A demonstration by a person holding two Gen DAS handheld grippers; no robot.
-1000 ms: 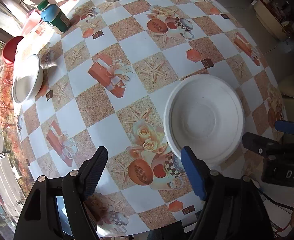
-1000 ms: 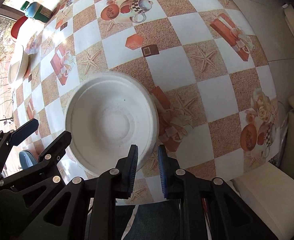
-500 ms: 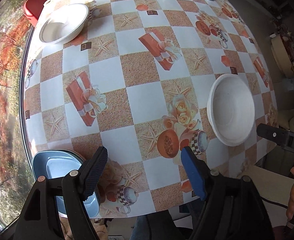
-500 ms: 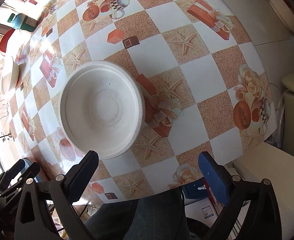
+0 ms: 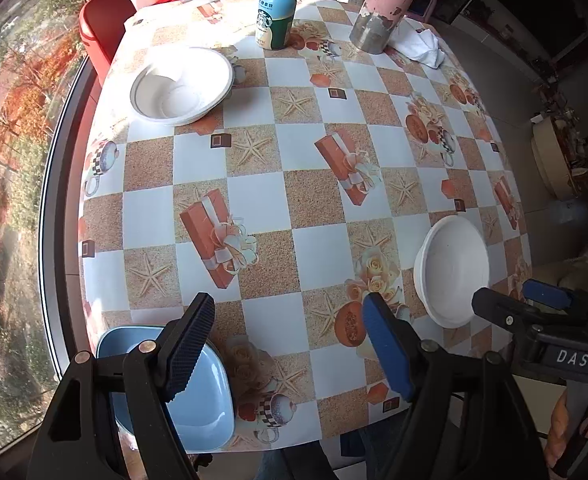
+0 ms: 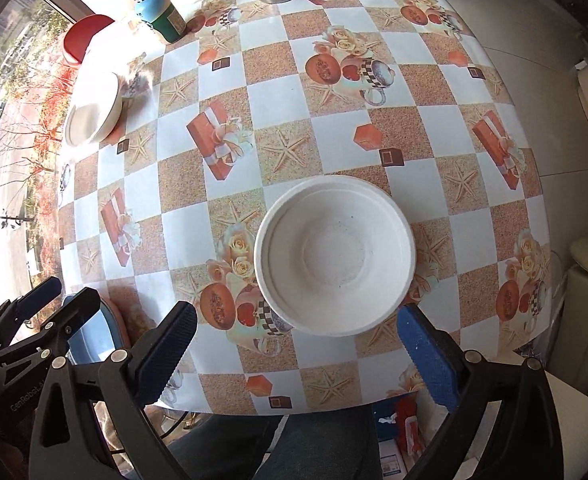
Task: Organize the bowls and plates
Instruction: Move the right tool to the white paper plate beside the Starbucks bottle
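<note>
A white bowl [image 6: 336, 256] sits near the table's front edge, just ahead of my open, empty right gripper [image 6: 300, 348]; it also shows at the right of the left wrist view [image 5: 452, 268]. A second white bowl [image 5: 181, 84] sits at the far left, also visible in the right wrist view [image 6: 91, 114]. A blue plate [image 5: 197, 400] lies at the front left corner, partly under my open, empty left gripper [image 5: 289, 340]; its edge shows in the right wrist view [image 6: 89, 340].
A green-capped bottle [image 5: 275, 14], a pink and metal tumbler [image 5: 386, 8] and a white cloth [image 5: 422, 44] stand at the table's far edge. A red chair [image 5: 103, 32] is behind the far left. The patterned tablecloth [image 5: 314, 200] covers the table.
Both grippers have pulled back and up from the table. The right gripper opened and let go of the near white bowl. The left view swung to show the blue plate.
</note>
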